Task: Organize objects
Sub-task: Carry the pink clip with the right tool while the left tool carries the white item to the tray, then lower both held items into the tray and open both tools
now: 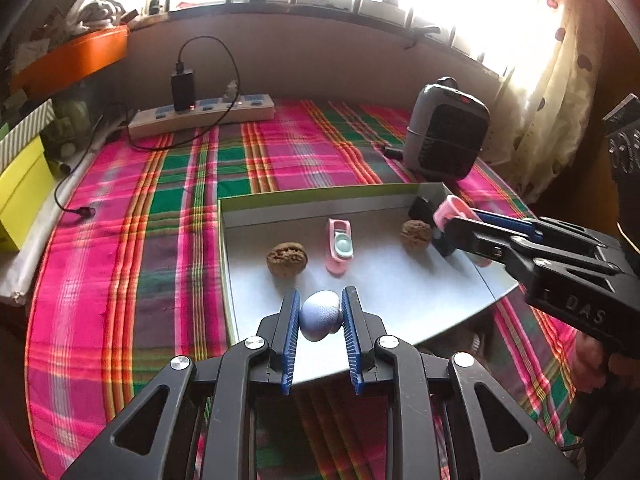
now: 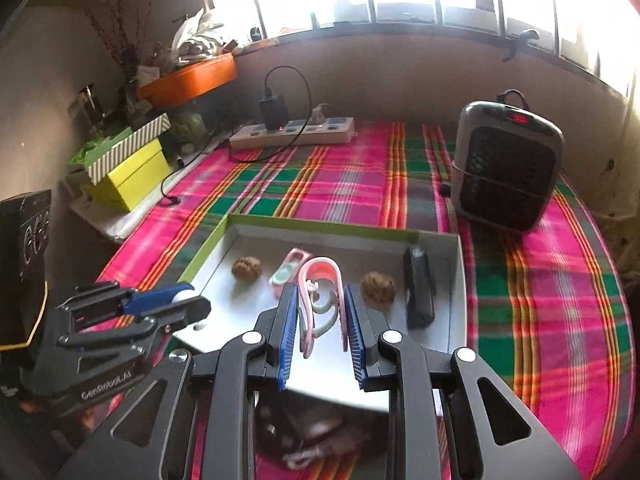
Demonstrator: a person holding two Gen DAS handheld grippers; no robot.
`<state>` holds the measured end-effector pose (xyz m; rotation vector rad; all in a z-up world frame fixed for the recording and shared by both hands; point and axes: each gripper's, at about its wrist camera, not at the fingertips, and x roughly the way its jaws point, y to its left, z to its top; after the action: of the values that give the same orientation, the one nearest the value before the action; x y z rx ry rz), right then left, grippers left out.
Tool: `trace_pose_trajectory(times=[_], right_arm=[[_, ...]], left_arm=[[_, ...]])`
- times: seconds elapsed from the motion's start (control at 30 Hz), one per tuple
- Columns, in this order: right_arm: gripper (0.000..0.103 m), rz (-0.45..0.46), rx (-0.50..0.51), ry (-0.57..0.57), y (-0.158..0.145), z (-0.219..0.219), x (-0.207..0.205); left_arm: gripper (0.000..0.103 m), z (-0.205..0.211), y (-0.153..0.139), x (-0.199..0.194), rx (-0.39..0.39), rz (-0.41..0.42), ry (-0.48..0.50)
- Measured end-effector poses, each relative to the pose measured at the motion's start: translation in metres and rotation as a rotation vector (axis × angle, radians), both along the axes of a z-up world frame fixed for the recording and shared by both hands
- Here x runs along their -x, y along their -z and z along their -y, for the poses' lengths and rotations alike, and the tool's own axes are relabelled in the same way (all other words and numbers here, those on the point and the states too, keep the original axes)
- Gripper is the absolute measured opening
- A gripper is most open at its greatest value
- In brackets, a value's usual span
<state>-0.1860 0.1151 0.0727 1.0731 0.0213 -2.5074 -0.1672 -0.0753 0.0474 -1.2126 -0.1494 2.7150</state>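
My left gripper is shut on a pale lavender egg-shaped ball, held over the near edge of a grey tray with a green rim. In the tray lie two walnuts, a pink case with a mint disc and a black block. My right gripper is shut on a pink claw clip above the tray, and it shows at the right of the left wrist view. In the right wrist view, the left gripper is at the left.
A grey fan heater stands behind the tray on the plaid cloth. A power strip with a charger and cable lies at the back. Yellow and striped boxes and an orange tray crowd the left side.
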Motion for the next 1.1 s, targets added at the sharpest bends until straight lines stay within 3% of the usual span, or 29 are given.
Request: trace_pose_trajectory(times=[0.6, 1.1], right_arm=[[0.025, 0.110, -0.027, 0.004, 0.035, 0.019, 0.064], [0.025, 0.131, -0.068, 0.000, 0.050, 0.029, 0.073]], left_arm=[[0.019, 0.005, 0.027, 0.034, 0.011, 0.063, -0.015], [0.019, 0.001, 0.031, 0.038, 0.049, 0.057, -0.018]])
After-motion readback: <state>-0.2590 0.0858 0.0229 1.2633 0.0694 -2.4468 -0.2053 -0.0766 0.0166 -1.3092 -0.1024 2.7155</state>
